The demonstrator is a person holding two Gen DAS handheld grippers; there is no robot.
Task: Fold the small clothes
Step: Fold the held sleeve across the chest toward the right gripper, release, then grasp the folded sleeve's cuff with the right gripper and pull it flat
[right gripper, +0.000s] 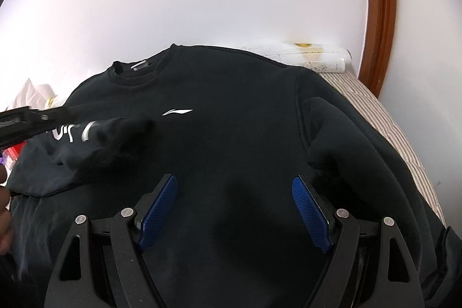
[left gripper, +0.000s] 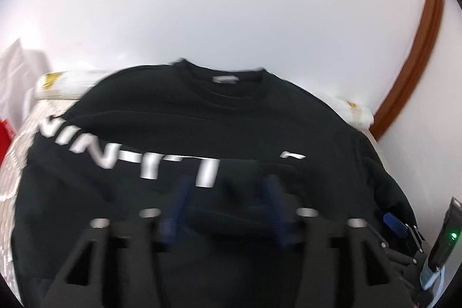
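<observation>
Sweatshirt: one; grippers: two.

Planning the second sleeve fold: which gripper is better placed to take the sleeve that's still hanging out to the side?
Right. The unfolded sleeve lies just beside the right gripper, whose jaws stand open and empty. The left gripper sits over the sleeve already folded across the sweatshirt.
</observation>
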